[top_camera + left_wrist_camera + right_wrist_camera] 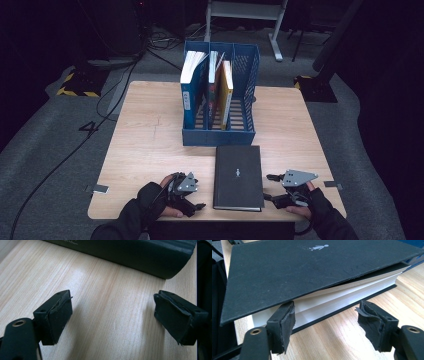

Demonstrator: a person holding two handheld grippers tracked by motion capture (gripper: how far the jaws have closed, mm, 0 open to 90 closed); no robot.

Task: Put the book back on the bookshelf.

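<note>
A thick black hardcover book (239, 175) lies flat at the table's front middle, its spine to the left. My left gripper (199, 196) rests on the table just left of the book and is open. In the left gripper view its jaws (112, 300) stand wide over bare wood, with the book's spine (130, 255) a short way ahead. My right gripper (269, 187) is at the book's right edge, open. In the right gripper view (325, 308) one jaw tip sits under the overhanging front cover (299, 272), against the white page edges. The other jaw is over bare table.
A blue file rack (220, 136) stands behind the black book, holding a blue book (190, 85) and a yellow one (227, 92) upright. The wooden table (150, 145) has bare room left and right of the rack. Cables and stands lie on the floor beyond.
</note>
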